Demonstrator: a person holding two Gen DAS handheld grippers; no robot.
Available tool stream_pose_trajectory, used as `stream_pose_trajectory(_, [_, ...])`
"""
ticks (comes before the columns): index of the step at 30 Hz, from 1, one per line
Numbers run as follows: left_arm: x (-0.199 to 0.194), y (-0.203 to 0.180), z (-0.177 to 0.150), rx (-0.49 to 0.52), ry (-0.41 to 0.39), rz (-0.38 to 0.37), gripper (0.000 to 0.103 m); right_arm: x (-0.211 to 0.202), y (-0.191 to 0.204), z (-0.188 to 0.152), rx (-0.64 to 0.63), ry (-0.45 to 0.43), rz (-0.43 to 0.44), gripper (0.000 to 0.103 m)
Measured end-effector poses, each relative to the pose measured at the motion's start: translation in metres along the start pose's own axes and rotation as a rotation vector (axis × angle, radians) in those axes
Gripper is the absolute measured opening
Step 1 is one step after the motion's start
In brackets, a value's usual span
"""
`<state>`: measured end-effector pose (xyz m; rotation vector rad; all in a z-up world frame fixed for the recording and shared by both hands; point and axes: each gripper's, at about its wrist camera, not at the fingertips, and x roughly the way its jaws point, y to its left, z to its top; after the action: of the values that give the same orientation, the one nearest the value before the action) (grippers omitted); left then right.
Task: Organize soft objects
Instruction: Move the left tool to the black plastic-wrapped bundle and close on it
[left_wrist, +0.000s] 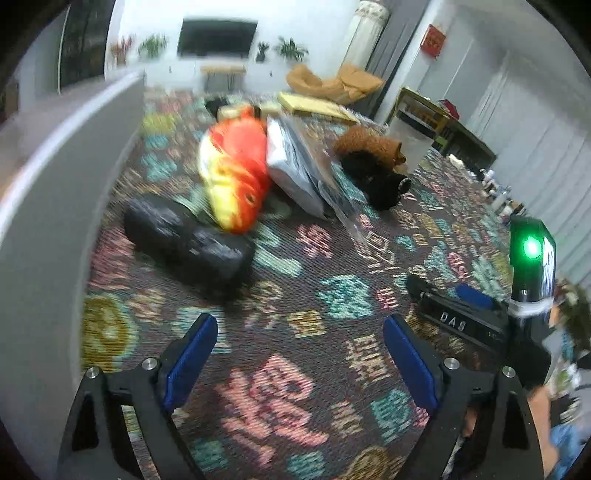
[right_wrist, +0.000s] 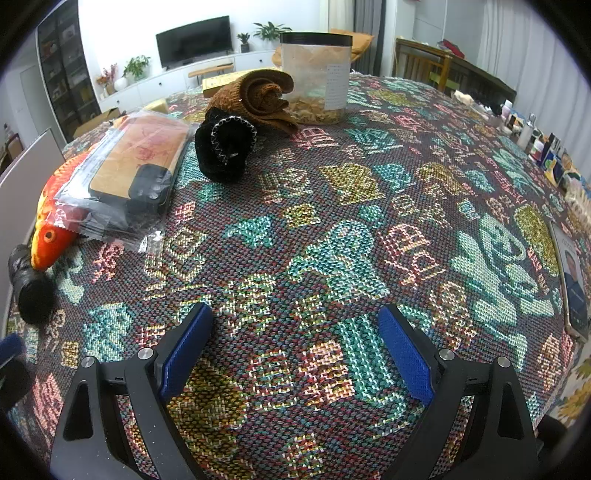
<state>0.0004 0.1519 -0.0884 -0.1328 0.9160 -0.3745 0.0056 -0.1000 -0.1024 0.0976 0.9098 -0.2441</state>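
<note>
Both tongs (left_wrist: 299, 354) (right_wrist: 295, 345) gaping, empty; fish plush (right_wrist: 50, 221) touching black roll (right_wrist: 31, 288).

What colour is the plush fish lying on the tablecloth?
The plush fish is orange-red with a yellow underside, shown best in the left wrist view.

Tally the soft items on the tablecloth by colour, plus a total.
Orange/yellow: 1, the plush fish
Black: 2, the rolled bundle by the fish's head and the rolled knit
Brown: 1, the rolled knit beside the clear jar
Total: 4 soft items. The plastic-wrapped packet is not counted.
</note>
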Motion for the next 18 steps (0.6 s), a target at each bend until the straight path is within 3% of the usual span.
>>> stream_pose_trajectory(6, [0.006, 0.032, 0.006, -0.118, 0.007, 0.159, 0.093, 0.000, 0.000, 0.000, 0.000, 0.000, 0.000, 0.093])
stream_pose_trajectory(12, [0.045, 0.048, 0.026, -0.275, 0.057, 0.143, 0.093, 0.000, 0.000, 0.000, 0.000, -0.001, 0.000, 0.093])
stream_pose_trajectory(18, [0.069, 0.042, 0.050, -0.213, 0.058, 0.220, 0.096, 0.000, 0.000, 0.000, 0.000, -0.001, 0.000, 0.093])
